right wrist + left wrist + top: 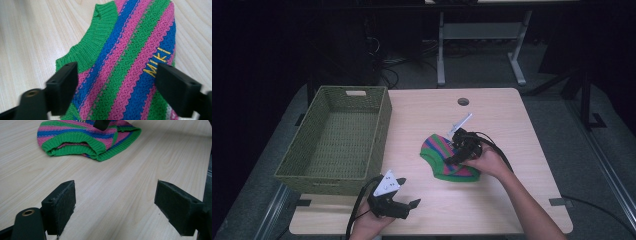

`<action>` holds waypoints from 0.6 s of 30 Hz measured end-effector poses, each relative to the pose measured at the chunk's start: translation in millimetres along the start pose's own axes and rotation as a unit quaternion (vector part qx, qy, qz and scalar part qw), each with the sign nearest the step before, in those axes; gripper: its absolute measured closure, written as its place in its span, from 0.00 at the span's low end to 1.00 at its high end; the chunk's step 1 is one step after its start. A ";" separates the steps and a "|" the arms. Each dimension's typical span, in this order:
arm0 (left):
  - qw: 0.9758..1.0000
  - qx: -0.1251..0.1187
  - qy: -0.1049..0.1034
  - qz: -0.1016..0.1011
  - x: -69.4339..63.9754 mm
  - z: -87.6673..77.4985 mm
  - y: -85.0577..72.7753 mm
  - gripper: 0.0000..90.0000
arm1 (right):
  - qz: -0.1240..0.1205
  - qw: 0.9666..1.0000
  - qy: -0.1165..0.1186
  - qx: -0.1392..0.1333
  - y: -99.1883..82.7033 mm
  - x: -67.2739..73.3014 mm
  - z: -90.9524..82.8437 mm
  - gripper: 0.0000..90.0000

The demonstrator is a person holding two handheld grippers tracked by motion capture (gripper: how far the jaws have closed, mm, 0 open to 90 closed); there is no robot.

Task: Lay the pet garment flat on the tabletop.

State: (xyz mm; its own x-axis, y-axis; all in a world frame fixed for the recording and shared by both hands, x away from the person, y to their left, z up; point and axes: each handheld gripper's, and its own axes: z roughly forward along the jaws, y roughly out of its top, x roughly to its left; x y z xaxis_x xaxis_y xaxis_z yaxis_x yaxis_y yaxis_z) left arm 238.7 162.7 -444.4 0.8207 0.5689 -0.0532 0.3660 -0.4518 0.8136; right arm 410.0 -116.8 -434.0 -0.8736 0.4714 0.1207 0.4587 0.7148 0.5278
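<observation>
Seeing small knitted sweater (130, 62) lying flat on worktop (512, 130), right of woven basket (337, 135). Stripes running pink, blue, green; green ribbed edging; yellow "MIKI" lettering. My right claw (116, 92) hovering over it, jaws spread, gripping nothing. Left claw (115, 207) resting released near front edge, well apart.

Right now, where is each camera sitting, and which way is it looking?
High view: above the person's side, looking forward and down on the table, basket and striped knit; both forearms show, with the left hand-held gripper and right hand-held gripper.
Left gripper view: rides the left hand-held gripper, looking low across the tabletop toward the knit; its open jaws show.
Right gripper view: rides the right hand-held gripper, looking down onto the knit; its jaws stand either side.
Shared: all three views show the knit.
</observation>
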 end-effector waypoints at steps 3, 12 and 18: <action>1.000 -0.003 0.000 -0.006 1.3 -1.0 -0.5 0.19 | 0.002 1.000 -0.003 0.006 -0.5 -1.9 3.3 0.23; 1.000 0.000 -0.001 -0.001 -0.4 0.7 0.5 0.19 | -0.006 0.999 -0.024 0.035 -1.1 -0.4 18.0 0.24; 1.000 -0.001 0.001 -0.003 -0.6 -0.2 0.2 0.19 | -0.028 0.997 -0.055 0.052 1.6 5.4 19.1 0.36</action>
State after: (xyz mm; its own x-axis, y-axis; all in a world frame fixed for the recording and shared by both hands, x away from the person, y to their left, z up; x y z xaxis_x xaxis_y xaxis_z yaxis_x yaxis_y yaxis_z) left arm 238.2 162.4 -444.1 0.8182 0.5722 -0.0565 0.3693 -0.4477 0.8143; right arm 409.1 -103.2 -448.5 -0.8779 0.4789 -0.0033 0.4286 0.7888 0.4406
